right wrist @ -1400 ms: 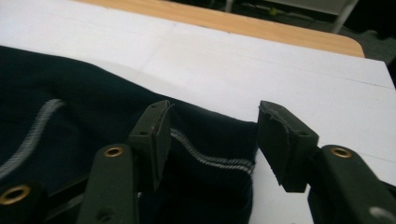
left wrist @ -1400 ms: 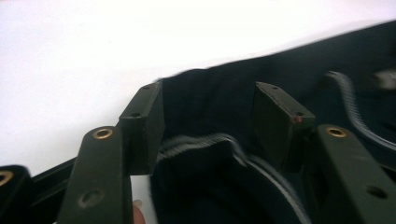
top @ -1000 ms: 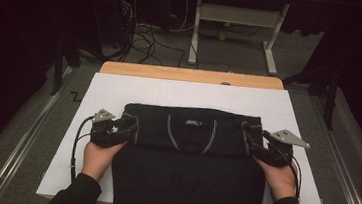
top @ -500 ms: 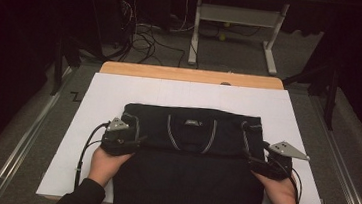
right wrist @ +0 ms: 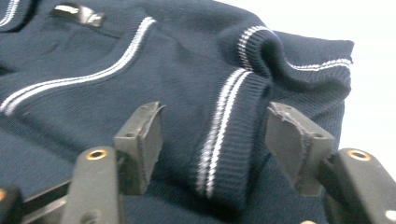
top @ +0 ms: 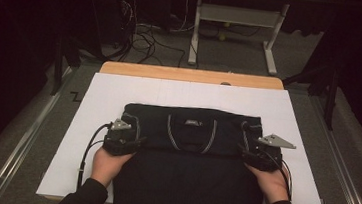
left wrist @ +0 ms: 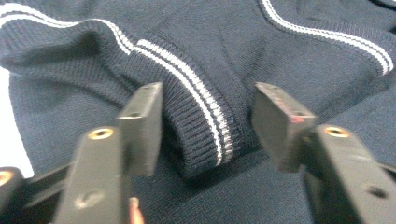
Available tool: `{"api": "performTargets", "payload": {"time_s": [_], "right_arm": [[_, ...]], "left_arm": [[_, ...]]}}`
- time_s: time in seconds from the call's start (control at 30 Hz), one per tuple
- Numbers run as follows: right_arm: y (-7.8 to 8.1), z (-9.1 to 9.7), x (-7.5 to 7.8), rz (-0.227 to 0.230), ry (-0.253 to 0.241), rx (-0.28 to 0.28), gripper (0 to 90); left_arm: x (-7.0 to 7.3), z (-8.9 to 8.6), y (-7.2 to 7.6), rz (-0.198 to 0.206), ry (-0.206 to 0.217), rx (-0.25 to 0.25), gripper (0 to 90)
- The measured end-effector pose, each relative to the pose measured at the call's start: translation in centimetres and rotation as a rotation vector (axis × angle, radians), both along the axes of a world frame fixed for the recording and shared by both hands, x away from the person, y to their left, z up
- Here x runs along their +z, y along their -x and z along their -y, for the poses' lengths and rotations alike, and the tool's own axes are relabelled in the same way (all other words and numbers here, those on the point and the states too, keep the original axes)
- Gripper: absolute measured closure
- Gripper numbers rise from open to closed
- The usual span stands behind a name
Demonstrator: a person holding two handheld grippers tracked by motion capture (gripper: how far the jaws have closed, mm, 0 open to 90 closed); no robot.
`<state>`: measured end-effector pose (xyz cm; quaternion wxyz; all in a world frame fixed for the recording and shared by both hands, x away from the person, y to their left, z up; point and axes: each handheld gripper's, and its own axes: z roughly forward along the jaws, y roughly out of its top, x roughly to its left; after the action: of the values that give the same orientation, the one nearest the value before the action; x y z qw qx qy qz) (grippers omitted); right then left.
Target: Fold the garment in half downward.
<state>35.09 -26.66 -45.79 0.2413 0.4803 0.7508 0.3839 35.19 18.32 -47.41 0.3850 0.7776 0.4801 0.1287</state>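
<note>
A dark navy knit sweater (top: 186,178) with white stripes lies folded on a white sheet (top: 190,93). My left gripper (top: 137,140) rests at its left side, and its jaws have just been closing. The ribbed striped cuff (left wrist: 201,107) sits between them with a gap still showing, so the left gripper (left wrist: 208,123) is open. My right gripper (top: 242,150) rests at the sweater's right side, its jaws also just closing. The other cuff (right wrist: 233,121) lies between them, not pinched, so the right gripper (right wrist: 215,140) is open.
The white sheet covers a wooden table (top: 191,75) with metal rails (top: 25,137) along both sides. Behind the table, a white desk frame (top: 237,17) and loose cables (top: 140,33) sit on the dark floor.
The left hand has shifted a little inward and toward the person along the sweater's left side. The right hand has barely moved. Both pairs of jaws stand narrower around the cuffs.
</note>
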Motion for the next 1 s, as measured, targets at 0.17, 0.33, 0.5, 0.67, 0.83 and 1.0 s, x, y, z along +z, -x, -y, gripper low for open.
{"api": "performTargets", "payload": {"time_s": [0.17,0.33,0.5,0.67,0.83,1.0], "right_arm": [[-0.7,-0.2,-0.5,-0.037,0.003,0.004,45.0],[-1.1,-0.3,-0.5,-0.038,0.002,0.002,57.2],[-1.0,-0.4,-0.6,-0.043,0.013,-0.001,63.5],[-1.3,-0.3,-0.6,-0.050,0.022,-0.010,57.8],[-1.5,-0.3,-0.5,-0.032,0.023,-0.007,71.5],[-0.9,-0.4,0.1,0.014,0.033,0.002,82.3]], "left_arm": [[-0.2,0.1,0.1,0.005,0.004,-0.011,55.4],[-0.2,0.0,0.1,0.019,0.006,-0.011,63.7],[0.1,0.0,0.6,0.049,0.006,-0.012,69.0],[0.2,0.0,0.8,0.062,0.012,-0.010,69.8],[0.4,-0.1,0.9,0.071,0.010,-0.012,70.3],[0.8,-0.1,1.1,0.093,0.013,-0.014,70.7]]}}
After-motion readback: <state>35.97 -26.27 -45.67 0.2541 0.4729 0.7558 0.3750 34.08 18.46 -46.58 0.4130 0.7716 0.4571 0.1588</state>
